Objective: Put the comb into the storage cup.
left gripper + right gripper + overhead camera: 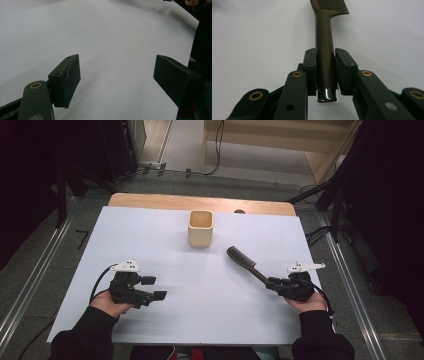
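A dark comb [245, 261] with a long handle lies at the right of the white table [200, 320], its toothed head pointing toward the middle. My right gripper [272, 282] is shut on the handle end; in the right gripper view both pads [310, 67] press the brown handle [325, 45], whose shiny cap sticks out behind them. My left gripper [154, 287] rests at the left of the table, held by a hand, jaws wide open over bare white surface [112, 37] with nothing between them. A tan square cup [200, 227] stands upright at the far middle.
The white sheet covers a wooden tabletop [150, 200] whose far edge shows behind the cup. Dark stands and cables [320, 232] ring the table on the floor. Black sleeves come in from the bottom edge.
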